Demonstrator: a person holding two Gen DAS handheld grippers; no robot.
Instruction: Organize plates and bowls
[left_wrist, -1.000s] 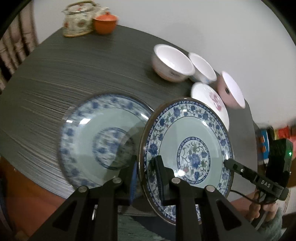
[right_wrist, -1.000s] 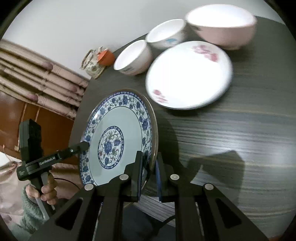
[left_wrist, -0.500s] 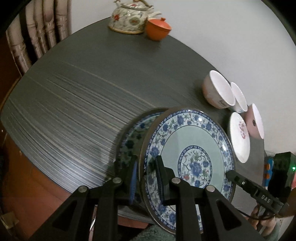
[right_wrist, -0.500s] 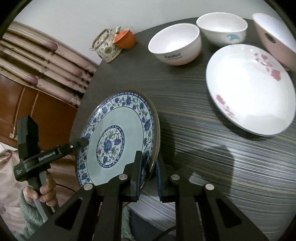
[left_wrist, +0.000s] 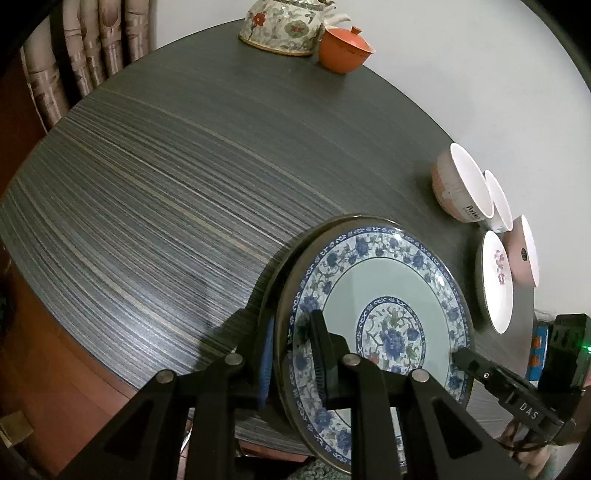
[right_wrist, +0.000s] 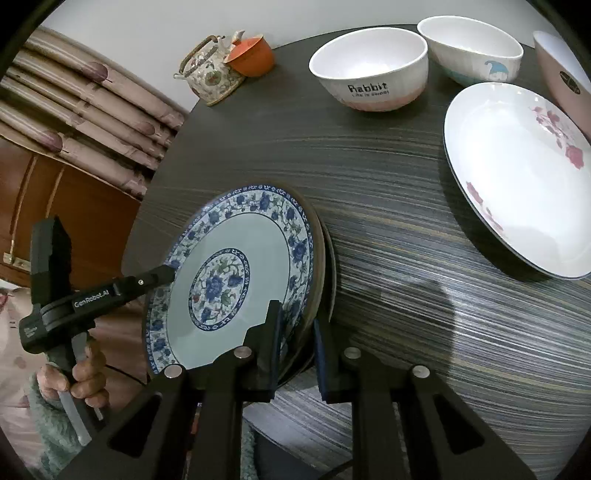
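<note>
The left gripper (left_wrist: 290, 354) pinches the near-left rim of the blue-patterned plate (left_wrist: 384, 295); the right gripper (right_wrist: 297, 341) clamps its opposite rim. The plate now sits over the second blue plate (right_wrist: 330, 266) on the table (left_wrist: 166, 184), which a second ago lay uncovered beside it.

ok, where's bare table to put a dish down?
Free: the wide stretch of table between the blue plate, the teapot and the curtain-side edge. Crowded: the right edge, with the Rabbit bowl, two more bowls and the white plate.
</note>
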